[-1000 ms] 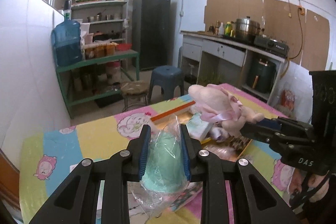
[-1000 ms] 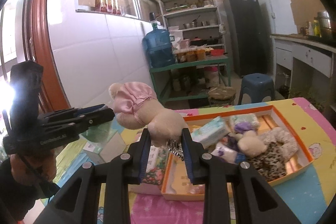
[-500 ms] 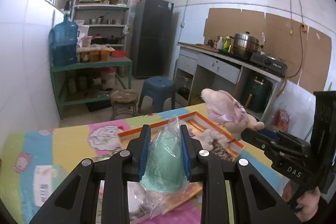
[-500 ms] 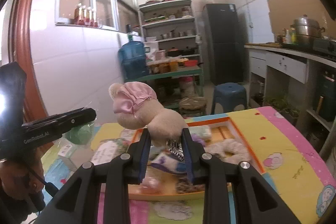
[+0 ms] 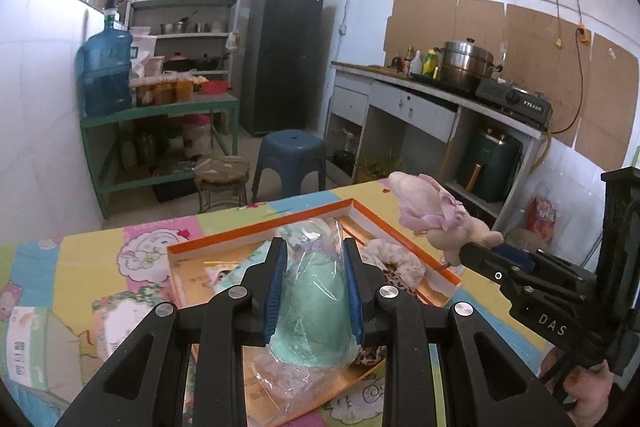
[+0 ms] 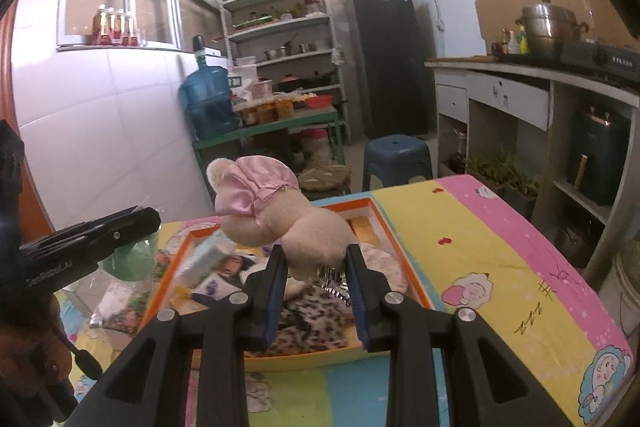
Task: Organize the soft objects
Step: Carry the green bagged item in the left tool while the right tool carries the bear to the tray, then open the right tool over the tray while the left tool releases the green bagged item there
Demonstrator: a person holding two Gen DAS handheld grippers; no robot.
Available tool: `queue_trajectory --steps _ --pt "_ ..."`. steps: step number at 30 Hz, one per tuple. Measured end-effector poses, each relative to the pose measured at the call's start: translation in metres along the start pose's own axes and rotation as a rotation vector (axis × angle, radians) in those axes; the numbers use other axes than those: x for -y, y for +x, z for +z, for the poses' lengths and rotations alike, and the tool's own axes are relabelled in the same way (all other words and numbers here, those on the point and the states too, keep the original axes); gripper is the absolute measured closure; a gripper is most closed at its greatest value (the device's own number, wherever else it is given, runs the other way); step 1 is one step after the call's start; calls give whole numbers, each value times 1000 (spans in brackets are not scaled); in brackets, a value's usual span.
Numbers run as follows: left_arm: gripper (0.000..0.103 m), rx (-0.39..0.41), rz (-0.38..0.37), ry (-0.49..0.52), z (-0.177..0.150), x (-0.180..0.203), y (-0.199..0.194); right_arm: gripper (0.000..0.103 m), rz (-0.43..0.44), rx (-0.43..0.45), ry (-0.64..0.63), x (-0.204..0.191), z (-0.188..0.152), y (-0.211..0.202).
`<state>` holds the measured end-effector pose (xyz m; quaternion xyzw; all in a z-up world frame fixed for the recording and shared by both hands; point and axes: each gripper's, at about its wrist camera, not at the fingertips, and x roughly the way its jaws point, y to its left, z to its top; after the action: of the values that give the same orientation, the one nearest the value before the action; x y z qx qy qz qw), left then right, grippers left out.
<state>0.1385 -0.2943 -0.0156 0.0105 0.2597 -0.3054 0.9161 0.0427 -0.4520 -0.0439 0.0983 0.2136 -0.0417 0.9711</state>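
My left gripper (image 5: 314, 291) is shut on a mint-green soft item in a clear plastic bag (image 5: 316, 311), held above the near edge of an orange-rimmed tray (image 5: 208, 241). My right gripper (image 6: 316, 291) is shut on a beige plush toy with a pink satin cap (image 6: 272, 211), held above the same tray (image 6: 404, 259). The plush also shows in the left wrist view (image 5: 432, 215), to the right of the tray. The tray holds a leopard-print soft piece (image 6: 308, 323), a tissue pack (image 6: 204, 259) and other soft items.
The table has a colourful cartoon cloth (image 6: 500, 267). Flat packets (image 6: 116, 303) lie left of the tray. Beyond the table stand a blue stool (image 5: 290, 157), a green shelf with a water jug (image 5: 106, 75), a dark fridge (image 5: 286, 55) and a kitchen counter (image 5: 440, 99).
Both grippers have swung so that the tray now lies straight under them, closer in view. Each still holds its item.
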Motion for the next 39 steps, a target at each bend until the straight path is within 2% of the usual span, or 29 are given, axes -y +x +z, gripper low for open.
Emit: queue_trajectory --steps 10,22,33,39 --pt "75 -53 1 -3 -10 9 47 73 -22 -38 9 21 -2 28" --pt "75 -99 -11 -14 -19 11 84 73 -20 -91 -12 26 -4 58" --pt "75 -191 -49 -45 -38 5 117 72 -29 -225 12 32 -18 96" --pt "75 -193 -51 -56 -42 4 122 69 -22 -240 19 35 -24 100"
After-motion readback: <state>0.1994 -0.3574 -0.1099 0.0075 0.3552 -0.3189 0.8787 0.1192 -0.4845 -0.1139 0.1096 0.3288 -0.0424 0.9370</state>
